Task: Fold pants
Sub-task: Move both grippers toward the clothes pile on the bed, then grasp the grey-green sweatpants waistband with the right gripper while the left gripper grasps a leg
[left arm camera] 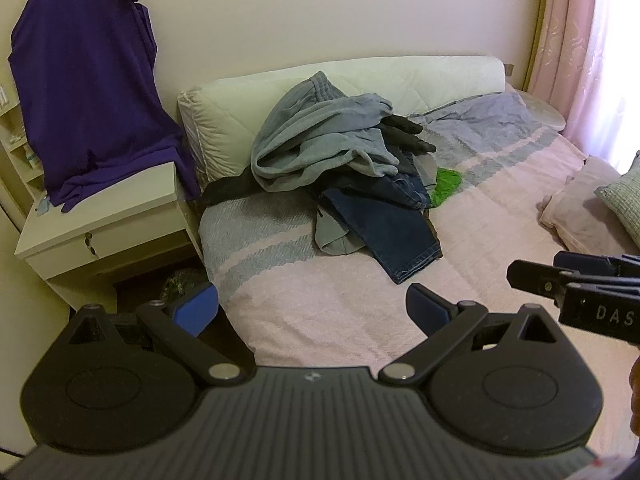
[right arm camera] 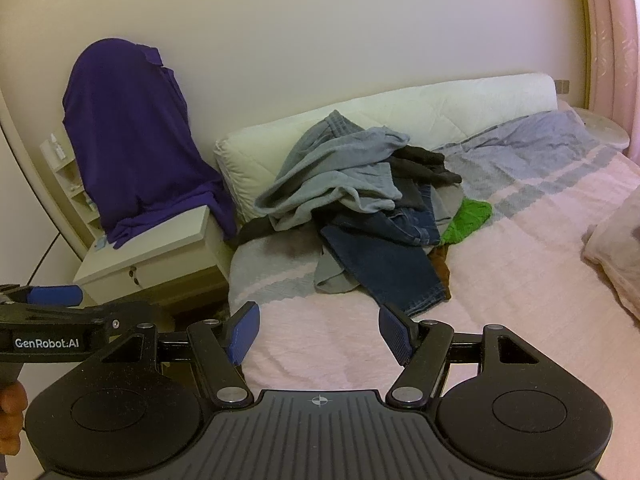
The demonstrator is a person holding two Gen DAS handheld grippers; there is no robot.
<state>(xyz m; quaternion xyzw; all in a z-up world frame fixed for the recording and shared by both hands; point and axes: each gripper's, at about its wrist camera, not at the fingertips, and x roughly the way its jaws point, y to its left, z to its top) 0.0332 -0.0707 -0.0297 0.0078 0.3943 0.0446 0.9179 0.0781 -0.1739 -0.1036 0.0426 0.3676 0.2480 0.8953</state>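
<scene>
Both wrist cameras are looking forward and down along their own tongs, from near the bed's [left arm camera: 340,320] near edge toward the clothes pile [left arm camera: 344,168] by the wall. They are sharing bed, pile and nightstand [right arm camera: 148,256]; each is catching the other tongs at its frame edge.

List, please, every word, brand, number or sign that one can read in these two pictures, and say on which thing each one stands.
"GenRobot:AI": white print on the side of the left gripper, seen from the right wrist camera.
"DAS": white letters on the side of the right gripper, cut off by the picture's edge, seen from the left wrist camera.
Small bottles on the shelf: any labels are too small to read.
</scene>
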